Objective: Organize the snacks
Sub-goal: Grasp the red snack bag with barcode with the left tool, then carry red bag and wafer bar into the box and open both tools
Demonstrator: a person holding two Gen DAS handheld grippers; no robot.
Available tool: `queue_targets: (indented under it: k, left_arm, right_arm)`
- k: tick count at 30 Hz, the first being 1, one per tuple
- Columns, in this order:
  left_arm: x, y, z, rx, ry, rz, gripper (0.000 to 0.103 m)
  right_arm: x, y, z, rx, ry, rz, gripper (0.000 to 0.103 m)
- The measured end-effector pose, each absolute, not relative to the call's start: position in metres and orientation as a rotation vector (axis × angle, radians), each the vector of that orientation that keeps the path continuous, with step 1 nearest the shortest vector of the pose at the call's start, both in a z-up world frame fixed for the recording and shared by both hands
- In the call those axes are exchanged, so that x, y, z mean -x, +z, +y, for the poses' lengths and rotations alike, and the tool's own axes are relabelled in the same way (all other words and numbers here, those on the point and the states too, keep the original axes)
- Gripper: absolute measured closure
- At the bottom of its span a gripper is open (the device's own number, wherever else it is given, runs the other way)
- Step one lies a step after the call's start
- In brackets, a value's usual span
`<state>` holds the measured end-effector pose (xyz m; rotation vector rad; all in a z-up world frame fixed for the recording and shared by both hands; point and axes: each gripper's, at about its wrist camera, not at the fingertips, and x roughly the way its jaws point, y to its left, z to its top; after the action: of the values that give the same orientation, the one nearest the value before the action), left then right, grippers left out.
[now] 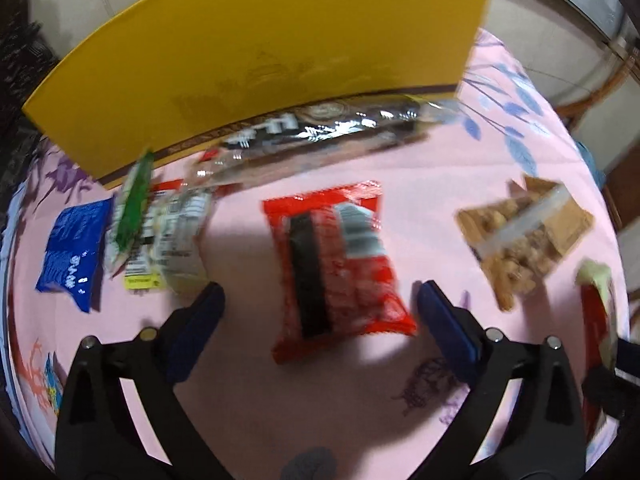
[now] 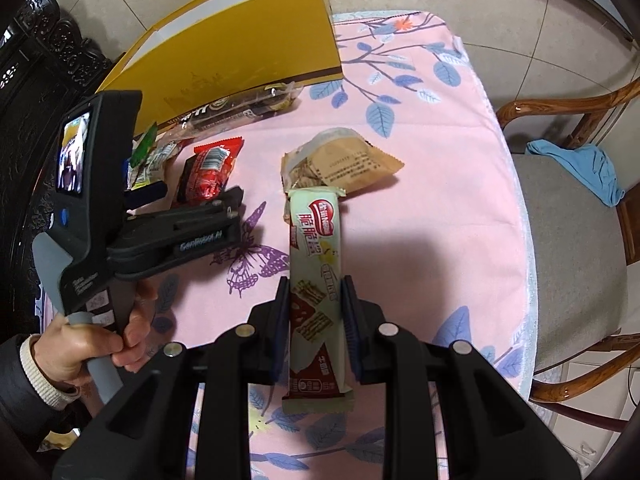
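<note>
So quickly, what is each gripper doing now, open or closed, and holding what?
Left gripper: open, holding nothing, around the red packet.
Right gripper: closed on the wafer bar.

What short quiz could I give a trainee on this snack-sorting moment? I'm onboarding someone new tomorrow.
1. True or false: the right gripper is shut on the cream wafer bar.
2. Which packet lies between the open fingers of the left gripper?
A. blue packet
B. red packet
C. brown packet
3. Fill in: the long dark packet lies against the ____ box.

Key: 1 true; 2 B; 3 yellow.
</note>
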<state>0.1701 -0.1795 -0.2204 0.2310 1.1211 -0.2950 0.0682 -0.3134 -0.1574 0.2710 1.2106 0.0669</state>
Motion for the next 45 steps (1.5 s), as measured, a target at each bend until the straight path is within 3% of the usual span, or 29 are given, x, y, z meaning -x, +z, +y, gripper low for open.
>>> queue_targets:
  k: [5, 6, 7, 10, 16, 23, 28, 32, 33, 36, 38, 39, 40, 45]
  left_arm:
    - [-0.167, -0.227, -0.184, -0.183, -0.327, 1.097, 0.006]
    - [-0.167, -0.226, -0.184, -0.182, -0.323, 1.100, 0.010]
    - [-0.168, -0.224, -0.182, -0.172, -0.311, 1.090, 0.026]
    - [-0.174, -0.216, -0.170, -0.144, -0.314, 1.093, 0.056]
    - [-0.170, -0.199, -0.155, -0.079, -0.334, 1.091, 0.060]
    - [-0.169, -0.112, -0.117, -0.069, -0.334, 0.913, 0.060]
    - [-0.238, -0.045, -0.096, -0.016, -0.281, 0.790, 0.060]
    - [-0.310, -0.034, -0.098, -0.032, -0.224, 0.792, 0.058]
    - [-0.326, -0.035, -0.095, -0.025, -0.220, 0.818, 0.053]
    - [-0.355, -0.043, -0.092, -0.039, -0.152, 0.853, 0.024]
    - [-0.343, -0.040, -0.085, -0.060, -0.134, 0.809, 0.015]
    - [-0.332, -0.040, -0.080, -0.062, -0.142, 0.784, 0.009]
    - [-0.322, -0.041, -0.073, -0.067, -0.140, 0.768, 0.006]
    - [-0.273, -0.057, -0.044, -0.053, -0.131, 0.786, 0.006]
  right_arm:
    - [-0.071, -0.160, -0.318, -0.282, 0.055, 1.215, 0.078]
    - [-0.072, -0.160, -0.318, -0.284, 0.054, 1.215, 0.078]
    - [-0.072, -0.160, -0.319, -0.286, 0.052, 1.213, 0.078]
    - [-0.074, -0.160, -0.320, -0.287, 0.050, 1.213, 0.078]
    - [-0.079, -0.151, -0.319, -0.283, 0.062, 1.185, 0.078]
    - [-0.115, -0.097, -0.302, -0.239, 0.157, 1.057, 0.078]
    - [-0.192, -0.041, -0.285, -0.248, 0.252, 0.901, 0.078]
    - [-0.267, -0.018, -0.275, -0.261, 0.285, 0.847, 0.078]
    - [-0.280, -0.019, -0.273, -0.258, 0.289, 0.860, 0.077]
    - [-0.323, -0.035, -0.264, -0.216, 0.255, 0.939, 0.075]
    - [-0.323, -0.041, -0.260, -0.196, 0.237, 0.968, 0.070]
    - [-0.314, -0.043, -0.258, -0.192, 0.263, 0.964, 0.055]
    - [-0.304, -0.044, -0.256, -0.178, 0.275, 0.948, 0.044]
    - [-0.250, -0.053, -0.247, -0.207, 0.382, 0.925, 0.044]
